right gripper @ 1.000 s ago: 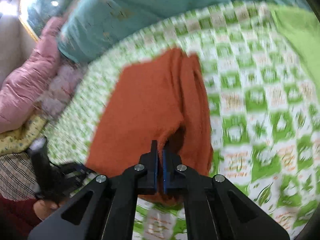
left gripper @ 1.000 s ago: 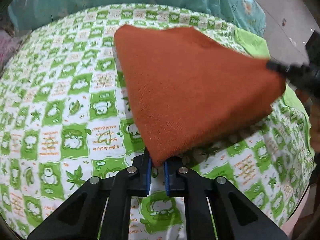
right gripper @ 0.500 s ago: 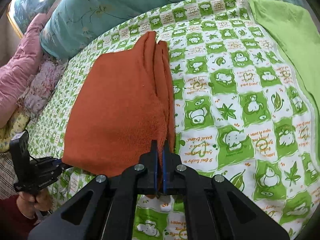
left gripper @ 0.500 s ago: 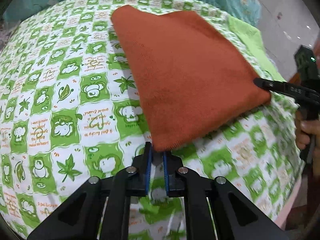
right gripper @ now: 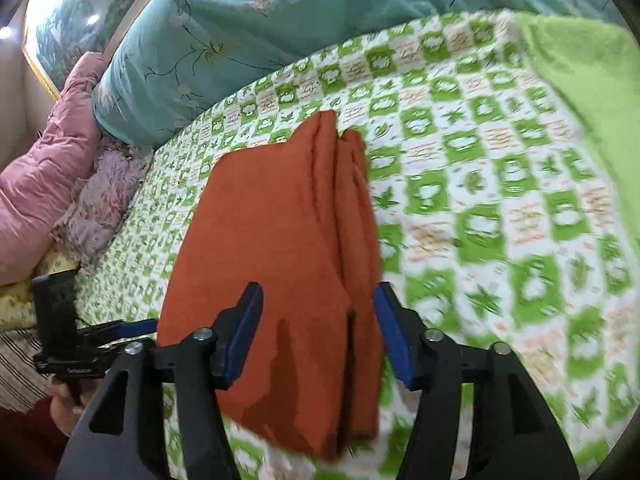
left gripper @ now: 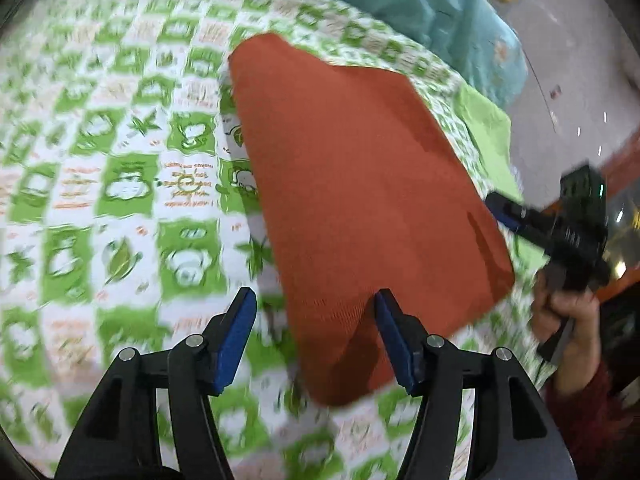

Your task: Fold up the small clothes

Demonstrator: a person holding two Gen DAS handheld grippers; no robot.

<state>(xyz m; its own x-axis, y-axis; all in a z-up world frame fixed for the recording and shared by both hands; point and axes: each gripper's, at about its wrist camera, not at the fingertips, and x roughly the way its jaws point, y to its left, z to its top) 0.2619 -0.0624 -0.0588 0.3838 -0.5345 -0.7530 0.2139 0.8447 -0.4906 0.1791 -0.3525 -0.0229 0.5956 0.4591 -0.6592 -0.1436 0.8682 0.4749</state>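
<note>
A folded rust-orange cloth (left gripper: 356, 184) lies flat on the green-and-white patterned bedsheet (left gripper: 120, 184). My left gripper (left gripper: 314, 334) is open, its blue-padded jaws spread over the cloth's near corner. The right gripper also shows at the right edge of the left wrist view (left gripper: 556, 232). In the right wrist view the cloth (right gripper: 272, 240) shows stacked layers along its right side. My right gripper (right gripper: 318, 330) is open over the cloth's near edge. The left gripper shows at the left there (right gripper: 96, 340).
A teal floral quilt (right gripper: 280, 24) lies bunched at the head of the bed. Pink padded clothing (right gripper: 44, 168) is piled at the left. A plain lime-green cloth (right gripper: 588, 84) covers the bed's right side. The floor (left gripper: 568, 60) lies beyond the bed edge.
Both grippers have opened and let go of the orange cloth, which now rests folded on the sheet. Both cameras have shifted; the views are motion-blurred.
</note>
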